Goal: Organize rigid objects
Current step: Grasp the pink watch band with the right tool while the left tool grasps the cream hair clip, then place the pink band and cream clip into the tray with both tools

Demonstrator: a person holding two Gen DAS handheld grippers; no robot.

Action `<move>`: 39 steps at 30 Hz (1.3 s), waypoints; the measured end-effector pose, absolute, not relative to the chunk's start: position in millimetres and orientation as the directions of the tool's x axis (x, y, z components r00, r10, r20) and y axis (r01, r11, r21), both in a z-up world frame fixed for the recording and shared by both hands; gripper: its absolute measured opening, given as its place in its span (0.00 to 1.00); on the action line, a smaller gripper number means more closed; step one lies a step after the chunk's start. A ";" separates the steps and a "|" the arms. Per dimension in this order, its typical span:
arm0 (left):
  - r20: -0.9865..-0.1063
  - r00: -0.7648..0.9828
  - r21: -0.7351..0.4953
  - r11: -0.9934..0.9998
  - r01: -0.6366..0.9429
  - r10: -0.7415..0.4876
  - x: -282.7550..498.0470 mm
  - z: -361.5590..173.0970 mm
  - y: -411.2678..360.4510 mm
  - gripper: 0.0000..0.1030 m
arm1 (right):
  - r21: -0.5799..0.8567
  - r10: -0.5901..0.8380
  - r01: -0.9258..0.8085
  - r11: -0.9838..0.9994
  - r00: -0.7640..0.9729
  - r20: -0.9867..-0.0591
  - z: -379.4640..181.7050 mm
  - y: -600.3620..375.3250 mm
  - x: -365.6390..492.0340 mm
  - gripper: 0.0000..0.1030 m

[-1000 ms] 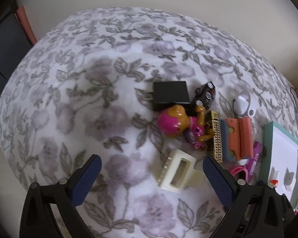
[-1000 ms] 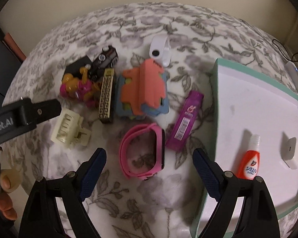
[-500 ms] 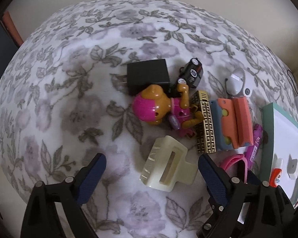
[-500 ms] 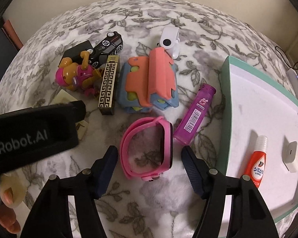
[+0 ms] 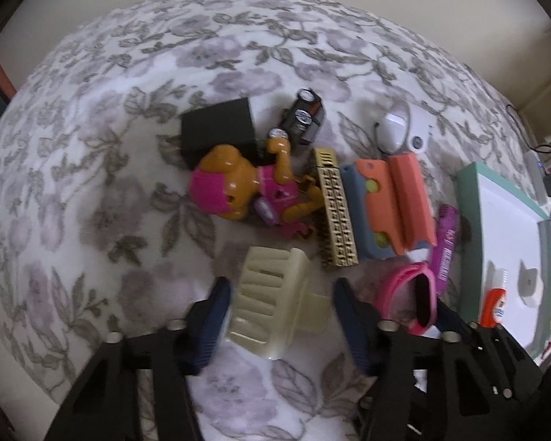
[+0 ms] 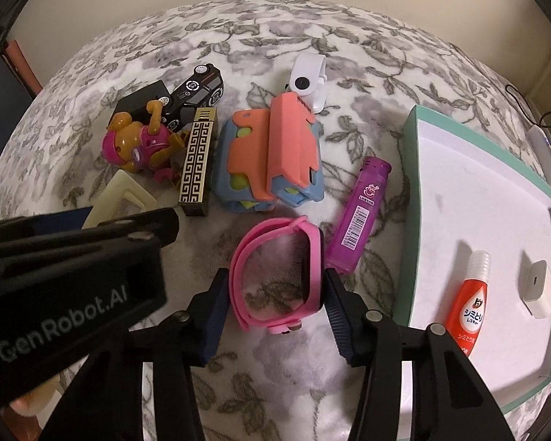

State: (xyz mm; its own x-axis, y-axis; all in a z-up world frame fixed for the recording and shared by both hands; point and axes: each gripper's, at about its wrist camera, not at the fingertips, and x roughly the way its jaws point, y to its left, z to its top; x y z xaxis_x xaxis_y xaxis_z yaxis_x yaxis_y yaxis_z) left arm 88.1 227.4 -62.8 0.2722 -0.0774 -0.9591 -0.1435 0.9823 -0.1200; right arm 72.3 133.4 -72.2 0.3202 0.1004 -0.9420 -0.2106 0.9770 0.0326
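A cream hair claw clip (image 5: 272,294) lies on the floral blanket, and my left gripper (image 5: 280,286) is shut on it, one finger against each side. A pink watch (image 6: 314,268) with its strap looped lies beside the mint-rimmed white tray (image 6: 415,147). My right gripper (image 6: 275,275) is shut on the pink watch, and its fingers touch the strap and the face. Both objects still rest on the blanket. In the right wrist view the left gripper's black body (image 6: 73,275) hides most of the clip (image 6: 117,198).
Behind the grippers lie a purple lighter (image 6: 363,217), an orange-and-blue toy (image 6: 275,158), a gold-patterned box (image 6: 198,161), a pink dog figure (image 6: 139,143), a black toy car (image 6: 194,92), a black adapter (image 5: 216,128) and a white device (image 6: 308,81). The tray holds a red bottle (image 6: 470,297) and a white charger (image 6: 536,286).
Both grippers have moved forward and down and narrowed, the left onto the cream clip and the right onto the pink watch. The other objects have not moved.
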 end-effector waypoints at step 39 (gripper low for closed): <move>-0.894 0.412 -0.176 0.984 0.037 -0.176 108.7 -0.1 130.7 0.32 | 0.111 0.032 0.154 0.982 0.440 -0.897 -13.9 -33.6 97.6 0.50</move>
State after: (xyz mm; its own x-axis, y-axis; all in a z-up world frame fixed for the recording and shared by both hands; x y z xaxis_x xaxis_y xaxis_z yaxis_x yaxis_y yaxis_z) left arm 108.7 130.7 -0.1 0.4122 -0.1755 -0.8940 0.0365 0.9837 -0.1763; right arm 97.6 -33.6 -13.9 0.4402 0.0320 -0.8973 0.1544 0.9818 0.1107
